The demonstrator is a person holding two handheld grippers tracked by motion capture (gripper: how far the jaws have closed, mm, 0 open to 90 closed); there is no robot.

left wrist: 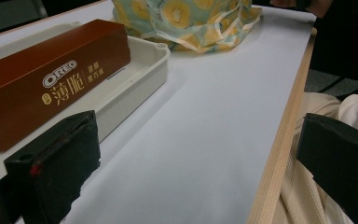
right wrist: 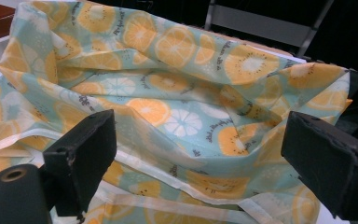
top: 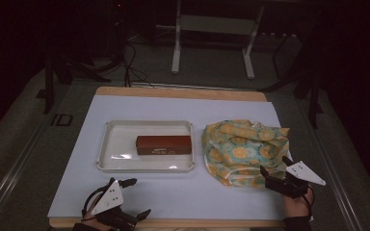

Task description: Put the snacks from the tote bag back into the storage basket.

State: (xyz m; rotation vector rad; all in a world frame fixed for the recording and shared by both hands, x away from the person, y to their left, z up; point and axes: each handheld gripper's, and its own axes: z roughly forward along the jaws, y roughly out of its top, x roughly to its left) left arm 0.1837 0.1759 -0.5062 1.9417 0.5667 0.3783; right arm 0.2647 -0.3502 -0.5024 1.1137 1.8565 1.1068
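Left hand-held gripper (top: 131, 197) idled open at near edge; right hand-held gripper (top: 273, 169) open, lined up on bag (top: 243, 149) hem, likely to grab it.

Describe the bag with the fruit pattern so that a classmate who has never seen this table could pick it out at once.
On the pale sheet that covers the table, look right of the white tray, just ahead of the open right tongs. The crumpled bag lies there: soft and creased, pale green with orange fruit slices, unlike the stiff brown box in the tray.
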